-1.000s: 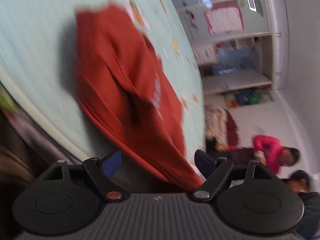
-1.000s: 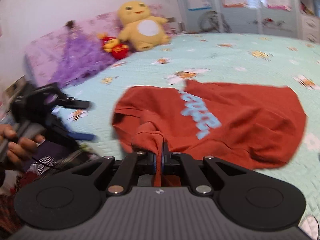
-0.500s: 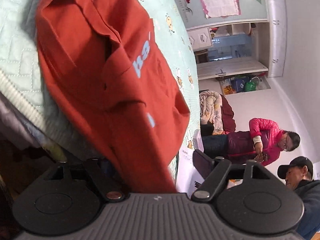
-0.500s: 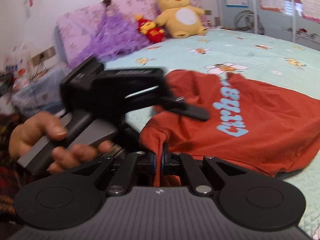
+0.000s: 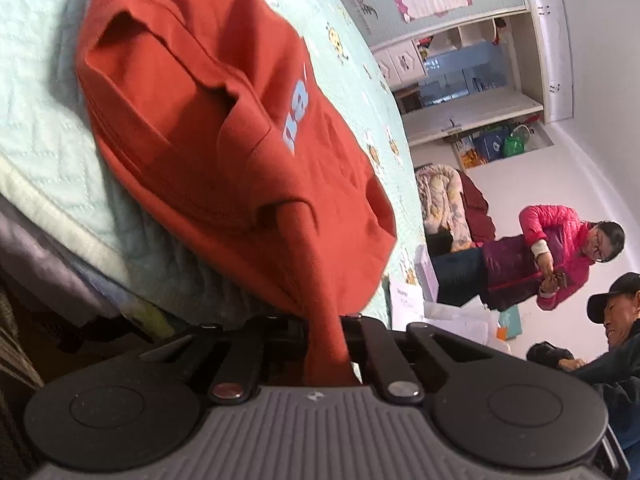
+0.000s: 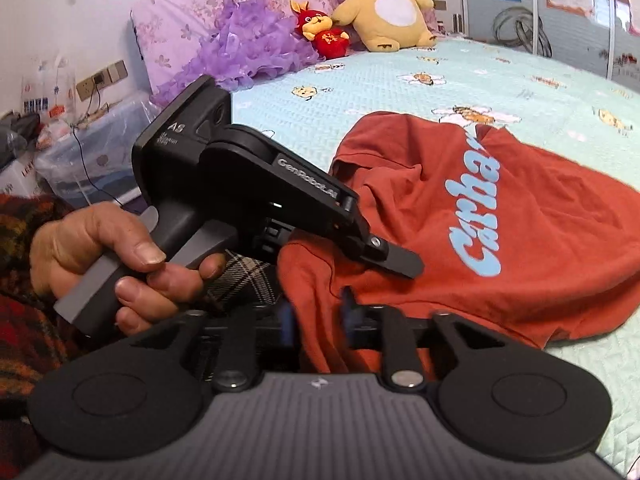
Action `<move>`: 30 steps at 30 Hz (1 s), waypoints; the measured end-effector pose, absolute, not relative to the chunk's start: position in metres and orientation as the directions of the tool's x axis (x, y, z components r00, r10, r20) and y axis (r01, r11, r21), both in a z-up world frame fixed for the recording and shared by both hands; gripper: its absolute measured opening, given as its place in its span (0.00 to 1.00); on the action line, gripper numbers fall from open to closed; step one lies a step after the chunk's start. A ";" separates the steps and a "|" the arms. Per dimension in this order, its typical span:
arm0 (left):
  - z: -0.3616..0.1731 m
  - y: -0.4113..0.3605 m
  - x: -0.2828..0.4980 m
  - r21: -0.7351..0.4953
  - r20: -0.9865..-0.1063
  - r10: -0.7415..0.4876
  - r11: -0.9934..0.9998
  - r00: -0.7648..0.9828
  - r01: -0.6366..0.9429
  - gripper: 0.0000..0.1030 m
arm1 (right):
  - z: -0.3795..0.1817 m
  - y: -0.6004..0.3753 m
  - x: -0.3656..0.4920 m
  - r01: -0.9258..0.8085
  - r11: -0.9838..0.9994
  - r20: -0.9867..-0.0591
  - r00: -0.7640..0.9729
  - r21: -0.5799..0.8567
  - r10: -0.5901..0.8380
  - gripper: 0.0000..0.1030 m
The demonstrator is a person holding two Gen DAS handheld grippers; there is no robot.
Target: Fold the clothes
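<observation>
My left gripper (image 5: 325,330) has its jaws pinched tight on a bunched strip of the red shirt (image 5: 208,120), which rises straight out from between them toward the rest of the garment. In the right wrist view the same left gripper (image 6: 394,258) sits at the shirt's near left corner, my left hand (image 6: 108,256) wrapped round its handle.

My right gripper (image 6: 316,316) has its jaws a little apart, blue pads to either side of a fold of the red shirt (image 6: 500,216) that runs down between them; the fabric passes through the gap, and I cannot tell whether the pads press on it.

The shirt lies crumpled on the bed (image 6: 400,96), near its edge, the light blue lettering facing up, the near hem drawn toward both sets of jaws. The bed carries a pale green quilted cover printed with small bees and flowers.

At the head of the bed a yellow plush toy (image 6: 384,4) sits beside a small red plush toy (image 6: 322,32) and a heap of purple ruffled fabric (image 6: 244,48). Beside the bed stands a clear plastic storage box (image 6: 92,148); its contents are too unclear to name. In the left wrist view, two people (image 5: 560,256) are off past the foot of the bed, by open shelves (image 5: 472,92) holding bags and other small items.
</observation>
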State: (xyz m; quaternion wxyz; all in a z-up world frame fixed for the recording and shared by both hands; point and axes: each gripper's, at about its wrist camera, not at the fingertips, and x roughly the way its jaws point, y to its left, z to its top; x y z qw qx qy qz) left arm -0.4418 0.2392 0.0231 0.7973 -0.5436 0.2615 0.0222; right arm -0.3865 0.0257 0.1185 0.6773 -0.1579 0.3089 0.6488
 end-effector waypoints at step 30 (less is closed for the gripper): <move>-0.014 0.253 -0.450 -0.852 -0.438 -0.406 0.473 0.802 -0.226 0.03 | 0.136 0.285 -0.282 -0.985 0.149 -0.667 0.052 0.088 0.743 0.71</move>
